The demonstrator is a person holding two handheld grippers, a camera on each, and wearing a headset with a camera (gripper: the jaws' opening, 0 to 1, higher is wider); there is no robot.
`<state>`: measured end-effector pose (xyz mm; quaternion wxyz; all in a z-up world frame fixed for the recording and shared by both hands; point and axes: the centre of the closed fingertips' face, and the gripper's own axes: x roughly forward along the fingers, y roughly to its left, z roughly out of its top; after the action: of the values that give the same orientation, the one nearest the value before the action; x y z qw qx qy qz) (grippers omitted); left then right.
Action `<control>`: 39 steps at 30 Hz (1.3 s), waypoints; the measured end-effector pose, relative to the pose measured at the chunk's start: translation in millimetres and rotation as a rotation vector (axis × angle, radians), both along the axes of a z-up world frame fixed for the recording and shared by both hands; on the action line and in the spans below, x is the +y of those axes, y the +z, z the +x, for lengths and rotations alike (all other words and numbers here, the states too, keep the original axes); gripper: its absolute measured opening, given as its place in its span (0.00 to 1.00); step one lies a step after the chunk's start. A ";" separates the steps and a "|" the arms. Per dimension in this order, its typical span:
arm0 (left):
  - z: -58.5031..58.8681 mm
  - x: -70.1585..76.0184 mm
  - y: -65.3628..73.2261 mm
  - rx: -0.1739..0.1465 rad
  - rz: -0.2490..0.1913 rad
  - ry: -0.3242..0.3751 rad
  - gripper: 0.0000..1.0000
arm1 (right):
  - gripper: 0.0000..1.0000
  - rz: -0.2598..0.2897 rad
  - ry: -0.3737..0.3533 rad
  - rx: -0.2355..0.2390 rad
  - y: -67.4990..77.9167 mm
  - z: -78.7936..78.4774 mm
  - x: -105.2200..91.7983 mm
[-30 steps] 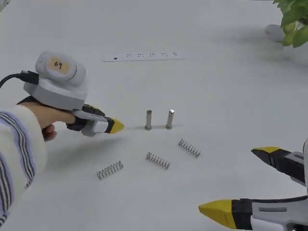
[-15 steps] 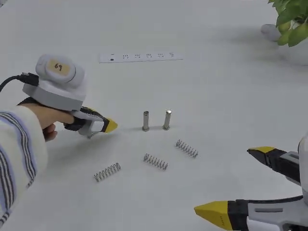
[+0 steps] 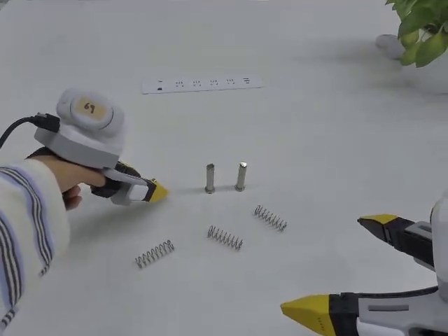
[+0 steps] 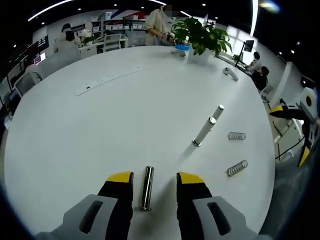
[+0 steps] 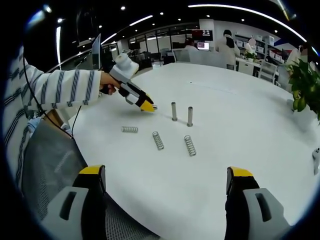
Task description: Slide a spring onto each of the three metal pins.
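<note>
Two metal pins [image 3: 210, 178] [image 3: 241, 176] stand upright side by side mid-table. A third pin [image 4: 146, 190] lies flat on the table between the jaws of my left gripper [image 4: 150, 177], which stand a little apart with a gap on each side of it. Three springs [image 3: 155, 253] [image 3: 225, 237] [image 3: 270, 218] lie loose in front of the standing pins. My left gripper [image 3: 157, 191] sits low, left of the pins. At the near right, my right gripper [image 3: 325, 266] is wide open and holds nothing; its own view shows pins [image 5: 174, 111] and springs [image 5: 158, 140] ahead.
A white power strip [image 3: 201, 84] lies at the back of the white table [image 3: 329, 126]. A potted plant [image 3: 420, 35] stands at the far right corner. A cable [image 3: 17, 124] trails from the left gripper. People sit at desks beyond the table.
My left gripper has drawn back to the left and lower, away from the two standing pins. The right gripper, pins and springs have stayed put; the head camera shifted slightly.
</note>
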<state>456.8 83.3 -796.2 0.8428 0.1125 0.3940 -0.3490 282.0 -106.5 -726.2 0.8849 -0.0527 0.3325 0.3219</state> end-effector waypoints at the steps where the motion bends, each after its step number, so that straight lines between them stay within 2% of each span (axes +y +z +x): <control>1: 0.3 0.1 -0.2 0.000 0.001 0.000 0.22 | 0.99 0.002 0.000 0.000 0.1 0.1 0.2; 13: 1.0 -2.9 -7.9 0.012 0.015 -0.013 0.14 | 0.99 0.007 -0.002 -0.004 0.9 1.2 1.4; 21: 2.3 -3.9 -8.3 0.007 0.017 -0.012 0.09 | 0.99 0.017 -0.006 -0.002 1.1 -0.2 0.8; 24: 4.1 -2.9 -8.9 0.000 0.018 -0.006 0.06 | 0.99 0.018 -0.006 -0.001 0.3 -0.5 0.8; 26: 5.0 -1.9 -9.9 -0.012 0.037 -0.017 0.04 | 0.99 0.020 -0.005 0.000 -0.1 -0.5 1.1; 27: 6.5 -0.2 -10.4 -0.036 0.077 -0.038 0.02 | 0.99 0.021 -0.005 0.001 -0.5 -0.5 1.1; 29: 6.9 -0.5 -11.1 -0.063 0.116 -0.064 0.00 | 0.99 0.018 -0.010 0.005 -2.6 -0.5 0.4; 32: 7.0 -0.7 -11.5 -0.046 0.102 -0.042 0.00 | 0.99 0.032 0.002 0.004 -2.7 -2.0 3.2; 35: 7.5 -1.3 -11.7 -0.057 0.108 -0.070 0.00 | 0.99 0.053 0.000 0.002 -1.1 -1.8 5.7; 39: 7.7 -1.2 -11.4 -0.049 0.103 -0.071 0.00 | 0.99 0.049 0.006 0.004 -2.6 -1.4 6.6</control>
<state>464.5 82.1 -807.6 0.8324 0.1781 0.3862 -0.3552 280.5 -100.0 -728.8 0.8843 -0.0312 0.3260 0.3329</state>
